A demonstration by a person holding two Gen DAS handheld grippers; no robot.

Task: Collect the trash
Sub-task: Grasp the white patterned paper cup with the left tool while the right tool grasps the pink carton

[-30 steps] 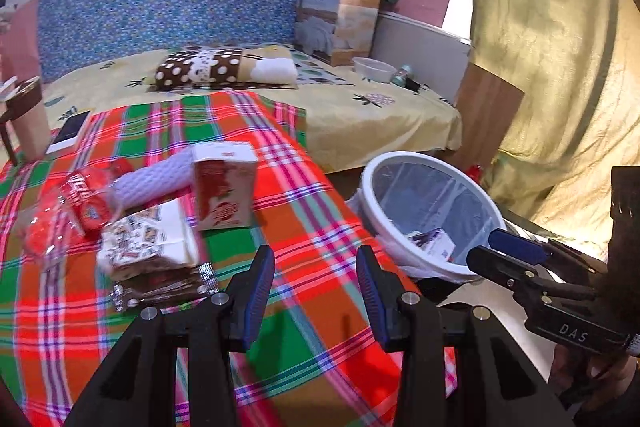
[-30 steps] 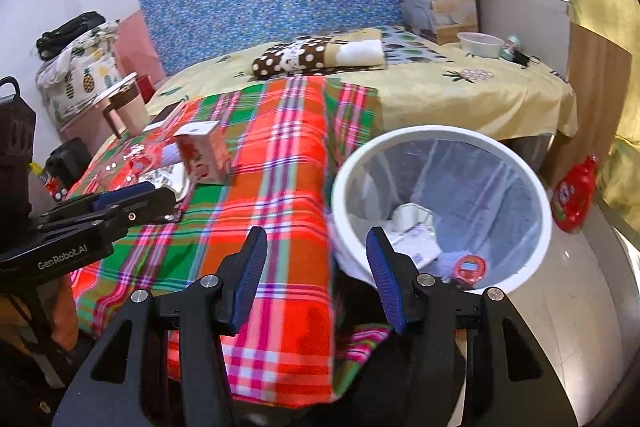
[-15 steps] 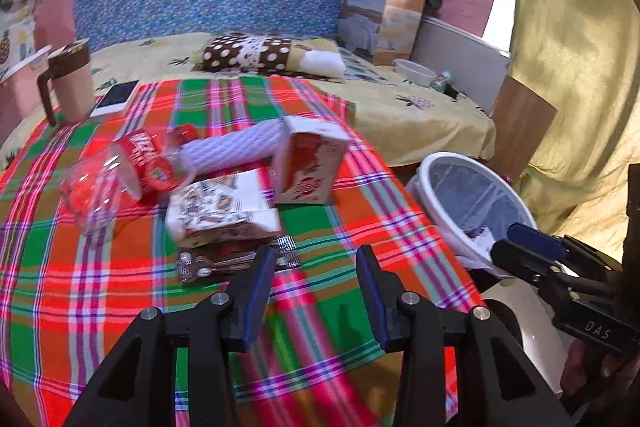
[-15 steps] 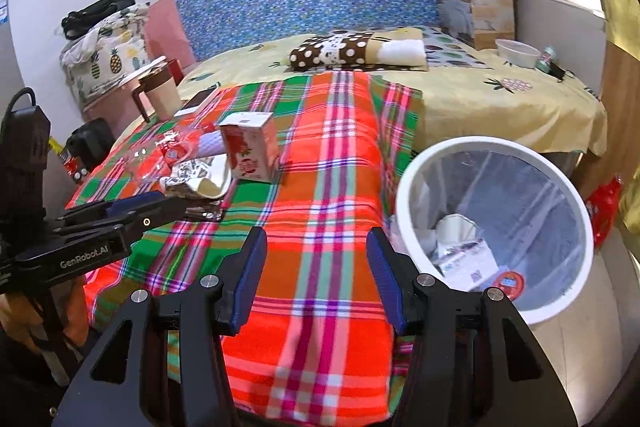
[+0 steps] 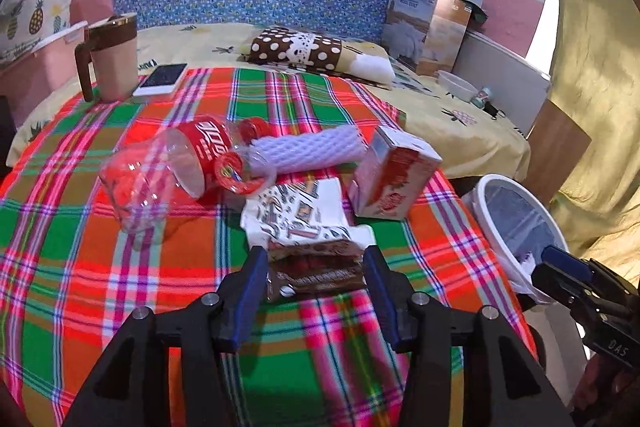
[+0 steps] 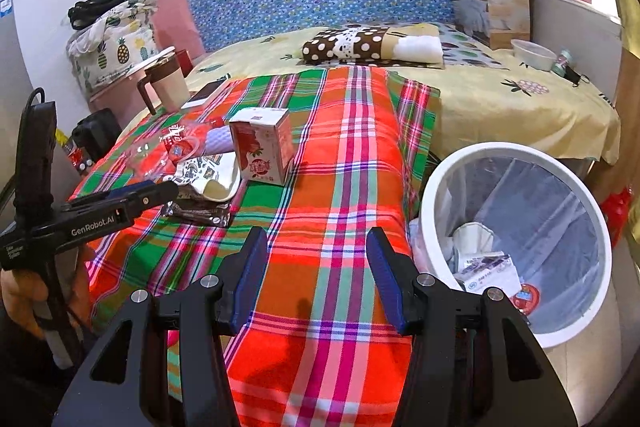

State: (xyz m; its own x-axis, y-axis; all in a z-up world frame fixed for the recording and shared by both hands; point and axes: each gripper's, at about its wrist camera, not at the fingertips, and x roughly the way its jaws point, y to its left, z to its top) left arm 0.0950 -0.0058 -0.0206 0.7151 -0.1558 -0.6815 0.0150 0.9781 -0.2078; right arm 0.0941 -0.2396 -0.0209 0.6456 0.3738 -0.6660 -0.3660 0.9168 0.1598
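Observation:
On the plaid cloth [image 5: 80, 267] lies a pile of trash: a brown wrapper [image 5: 316, 275], a white patterned packet [image 5: 296, 215], a red-and-white carton [image 5: 392, 171], a clear bottle with a red label [image 5: 160, 171] and a white foam sleeve [image 5: 308, 149]. My left gripper [image 5: 314, 267] is low over the cloth and its jaws are opening, with the brown wrapper lying between the fingers, which do not press it. My right gripper [image 6: 316, 259] hangs open over bare cloth, holding nothing. The white bin [image 6: 436, 187] stands beside the bed at right with trash inside.
A mug [image 5: 114, 59] and a phone [image 5: 162, 79] sit at the far left of the cloth. A dotted pillow [image 5: 296, 49], a cardboard box [image 5: 428, 27] and a bowl [image 5: 456, 85] lie farther back. A curtain [image 5: 592, 67] hangs at right.
The left gripper swung left from the bin side to the trash pile and came down close; its jaws widened around the brown wrapper. The right gripper shifted a little to the left.

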